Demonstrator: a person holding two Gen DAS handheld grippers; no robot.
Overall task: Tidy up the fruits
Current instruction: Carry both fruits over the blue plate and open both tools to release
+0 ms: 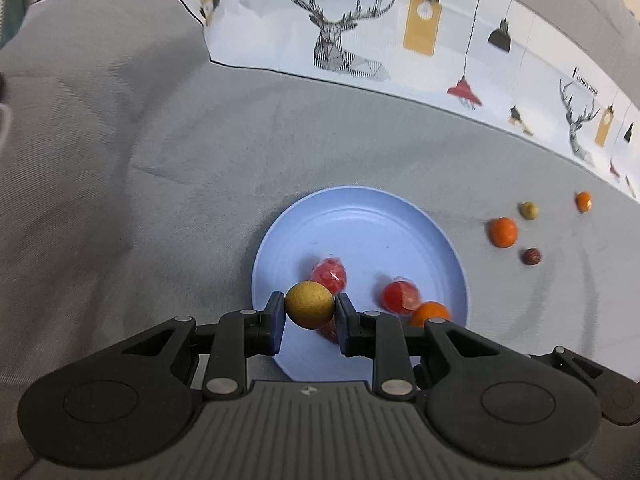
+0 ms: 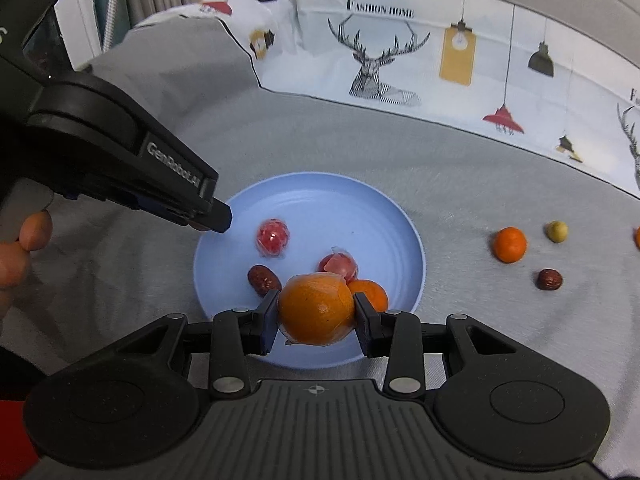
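Note:
A light blue plate [image 1: 360, 220] [image 2: 320, 196] lies on the grey cloth. My left gripper [image 1: 310, 310] is shut on a small yellow-brown round fruit [image 1: 310, 304] above the plate's near left edge. My right gripper [image 2: 316, 312] is shut on a plastic-wrapped orange [image 2: 316, 308] above the plate's near edge. On the plate lie two wrapped red fruits [image 2: 273, 237] [image 2: 338, 264], a dark red date [image 2: 262, 279] and a small orange [image 2: 370, 292]. The left gripper also shows from the side in the right wrist view [image 2: 216, 216], over the plate's left rim.
Right of the plate on the cloth lie an orange [image 2: 509, 244], a small yellow-green fruit [image 2: 556, 231], a dark red date [image 2: 549, 279] and another small orange fruit [image 1: 583, 201]. A printed cloth with deer and lamps [image 2: 400, 60] lies behind.

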